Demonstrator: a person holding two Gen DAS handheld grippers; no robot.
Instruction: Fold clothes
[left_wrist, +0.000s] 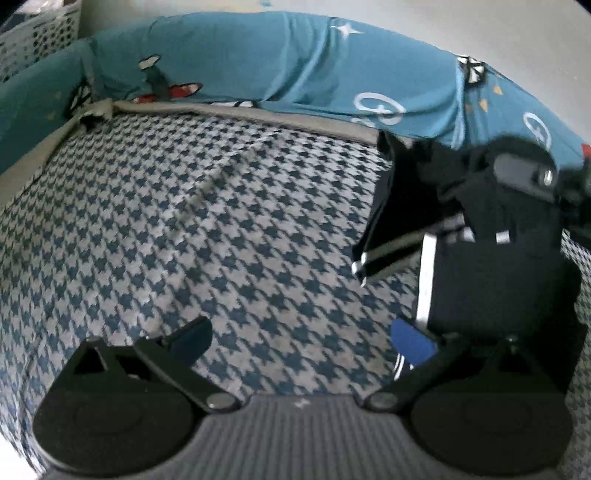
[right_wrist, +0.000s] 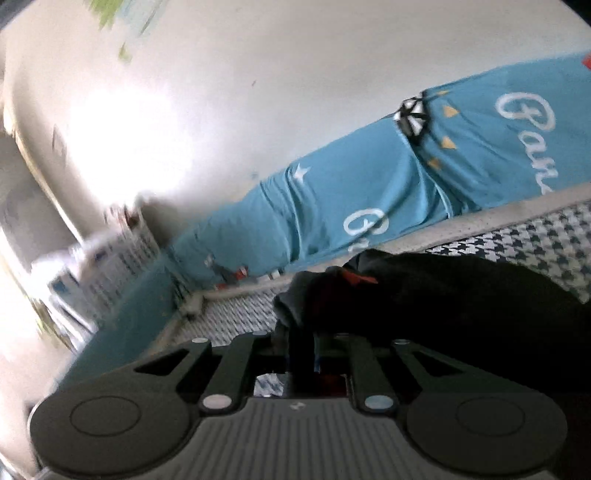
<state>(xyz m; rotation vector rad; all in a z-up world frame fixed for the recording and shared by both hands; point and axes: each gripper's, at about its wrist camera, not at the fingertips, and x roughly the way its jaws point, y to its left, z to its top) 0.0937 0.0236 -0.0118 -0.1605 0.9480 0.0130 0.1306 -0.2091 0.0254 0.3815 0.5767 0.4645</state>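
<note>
Nearest the left wrist camera, the left gripper (left_wrist: 299, 341) is hovering with its fingers spread wide and nothing between them; its blue-padded right finger (left_wrist: 412, 345) is sitting just beside the lower edge of the black garment with white stripes (left_wrist: 491, 288), though whether it is touching the cloth is not clear. That garment is lying partly on the houndstooth mattress (left_wrist: 207, 229) at the right of this view, its lower part flat while its upper part is being lifted in a bunch. Farther on, the right gripper (left_wrist: 524, 173) is holding that bunched upper part off the mattress, and a striped strip of the cloth is dangling below it. In the right wrist view the right gripper (right_wrist: 301, 354) is closed tight on a thick wad of the black garment (right_wrist: 461, 295), which is filling the space ahead of the fingers. Beyond the mattress, the teal printed padding (left_wrist: 295, 62) is running along the far edge against a pale wall (right_wrist: 240, 92), with a white perforated basket (left_wrist: 40, 40) standing in the corner. The main risk, as I judge it, is that the right gripper is pinching several layers at once, so any fold made from here could come out lumpy or crooked. With the left gripper gripping nothing, the flat part could also drag across the mattress as the bunch is being pulled.
</note>
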